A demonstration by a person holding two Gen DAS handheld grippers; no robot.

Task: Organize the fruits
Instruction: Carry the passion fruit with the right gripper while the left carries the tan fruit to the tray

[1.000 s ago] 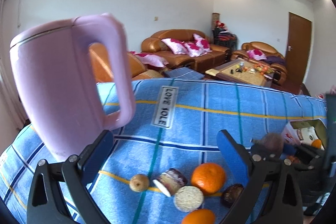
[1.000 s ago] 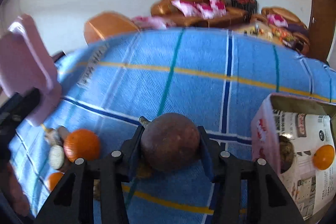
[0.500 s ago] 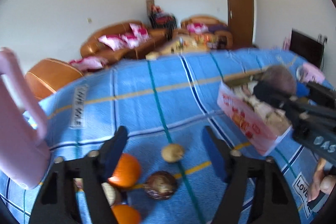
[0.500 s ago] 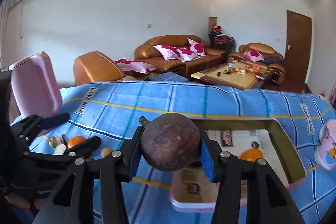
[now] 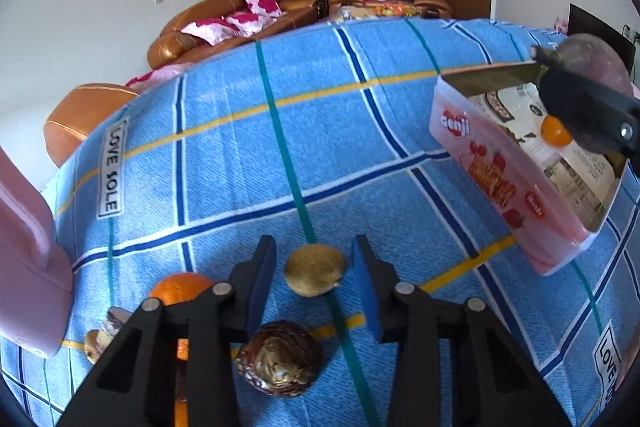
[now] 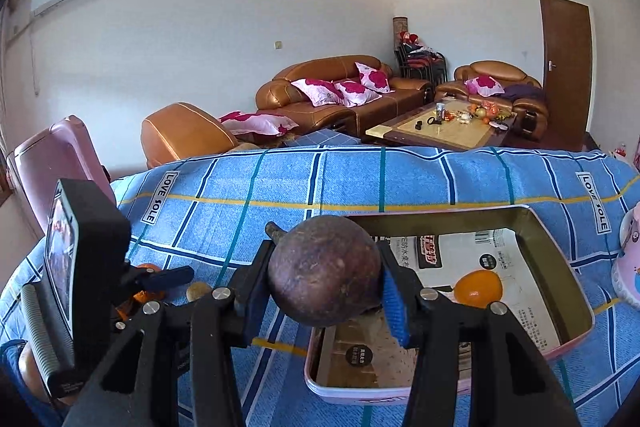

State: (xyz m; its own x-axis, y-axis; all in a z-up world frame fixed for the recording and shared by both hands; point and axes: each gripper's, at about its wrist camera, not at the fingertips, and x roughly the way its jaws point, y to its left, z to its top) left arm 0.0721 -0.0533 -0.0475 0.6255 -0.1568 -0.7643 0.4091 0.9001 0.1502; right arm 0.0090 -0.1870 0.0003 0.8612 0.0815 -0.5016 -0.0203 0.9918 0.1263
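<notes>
The blue tablecloth (image 5: pixel 280 163) is checked with dark blue, white, teal and yellow lines and bears white labels with black "LOVE SOLE" lettering. On it, right of the labels, the pink tin (image 5: pixel 504 183) shows red strawberries and white lettering on its side, a dull gold inside, and an orange fruit (image 6: pixel 479 287) on white printed paper. Near the cloth's front edge lie a tan round fruit (image 5: pixel 315 269), a glossy dark brown one (image 5: pixel 280 357) and an orange (image 5: pixel 182 287), with a pale pink jug (image 5: pixel 28 267) to their left.

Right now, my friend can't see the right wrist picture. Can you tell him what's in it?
The right gripper holds a round dark brown fruit above a pink tin box with one orange inside. The box sits on a blue checked cloth.
</notes>
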